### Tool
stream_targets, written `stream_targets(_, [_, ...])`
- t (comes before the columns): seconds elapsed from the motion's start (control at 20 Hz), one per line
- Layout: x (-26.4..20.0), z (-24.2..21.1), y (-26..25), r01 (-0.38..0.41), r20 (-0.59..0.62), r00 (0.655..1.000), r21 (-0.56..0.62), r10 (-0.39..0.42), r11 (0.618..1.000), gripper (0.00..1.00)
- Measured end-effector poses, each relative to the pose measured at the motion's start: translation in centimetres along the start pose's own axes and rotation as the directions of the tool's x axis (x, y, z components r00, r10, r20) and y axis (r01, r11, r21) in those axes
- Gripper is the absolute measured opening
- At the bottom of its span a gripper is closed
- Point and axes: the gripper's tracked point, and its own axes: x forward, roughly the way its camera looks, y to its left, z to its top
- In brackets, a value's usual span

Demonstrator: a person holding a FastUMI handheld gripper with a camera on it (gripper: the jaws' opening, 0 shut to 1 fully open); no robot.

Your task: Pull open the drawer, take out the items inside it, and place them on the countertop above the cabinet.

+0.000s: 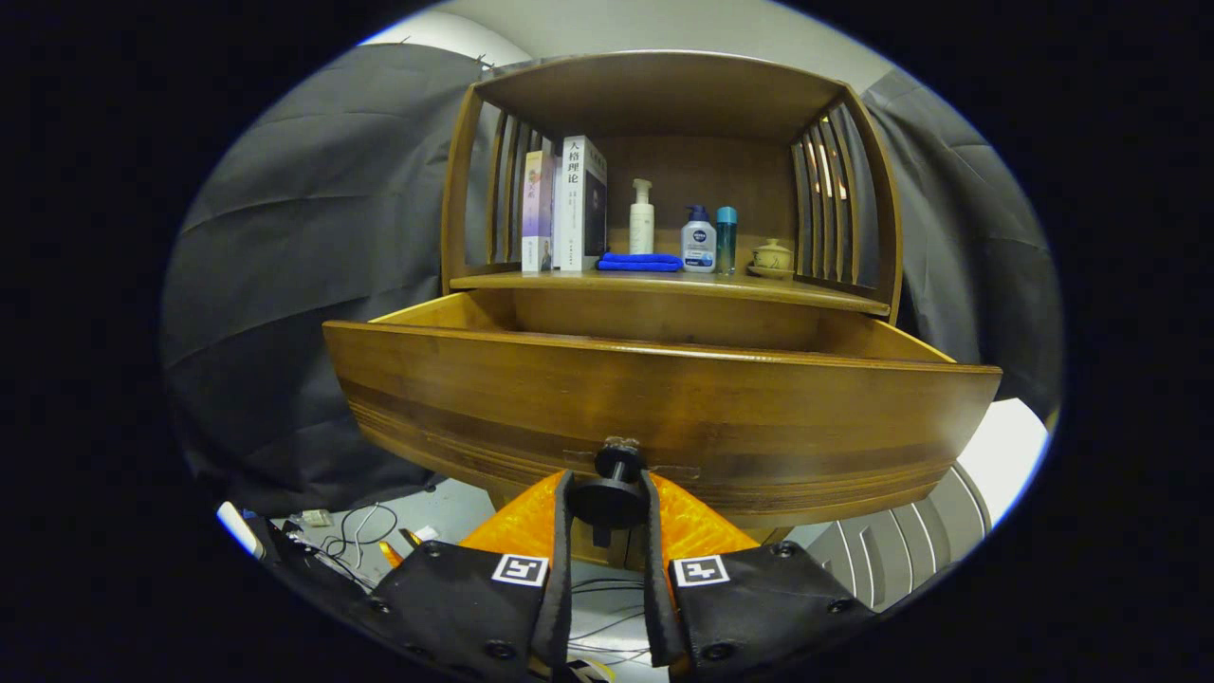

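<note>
Your gripper [608, 501] sits low in front of the cabinet, and its fingers [561, 531] are clamped on the dark round knob [610, 497] at the middle of the drawer front, one finger pressing each side of it. The drawer [654, 417] stands pulled out toward you, its broad wooden front just beyond the fingertips; from this low angle you can see the inner side walls and back wall, but you cannot tell what lies inside. Below and beside the fingers, loose cables [356, 536] trail across the pale floor. Above the open drawer runs the desk [806, 292], the wooden top under the slatted hutch. Standing on it, toward the back, you have two upright books [567, 204] at one end, then a folded blue cloth [639, 262] lying flat, a white pump bottle [642, 218] behind it, a squat pump bottle [698, 242] touching or just beside a slim teal bottle [726, 239], and a small lidded cup [772, 256] near the slats
</note>
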Motion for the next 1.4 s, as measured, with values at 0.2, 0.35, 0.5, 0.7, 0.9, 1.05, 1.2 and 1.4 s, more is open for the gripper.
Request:
stream_targets(0.2, [-1.4,-0.7,0.7,-0.024,-0.013,1.0,-0.007,0.023,1.0,0.34])
stream_targets(0.35, [-2.1,-0.9,1.3,-0.038,-0.012,0.999,-0.02,0.038,0.999,0.34])
stream_targets(0.5, [-2.5,-1.3,1.4,-0.041,-0.013,0.999,-0.006,0.041,0.999,0.34])
stream_targets(0.7, [-2.8,-1.3,1.4,-0.048,-0.013,0.999,-0.045,0.048,0.998,0.34])
stream_targets(0.9, [-3.5,-0.2,1.3,-0.072,0.011,0.997,0.03,0.072,0.997,0.56])
stream_targets(1.05, [-4.5,3.7,1.2,-0.081,0.116,0.99,-0.02,0.083,0.996,0.72])
stream_targets(1.2, [-6.0,6.5,1.8,-0.104,0.17,0.979,-0.048,0.111,0.993,0.84])
stream_targets(1.4, [-6.9,9.9,2.6,-0.155,0.205,0.964,-0.075,0.168,0.985,0.94])
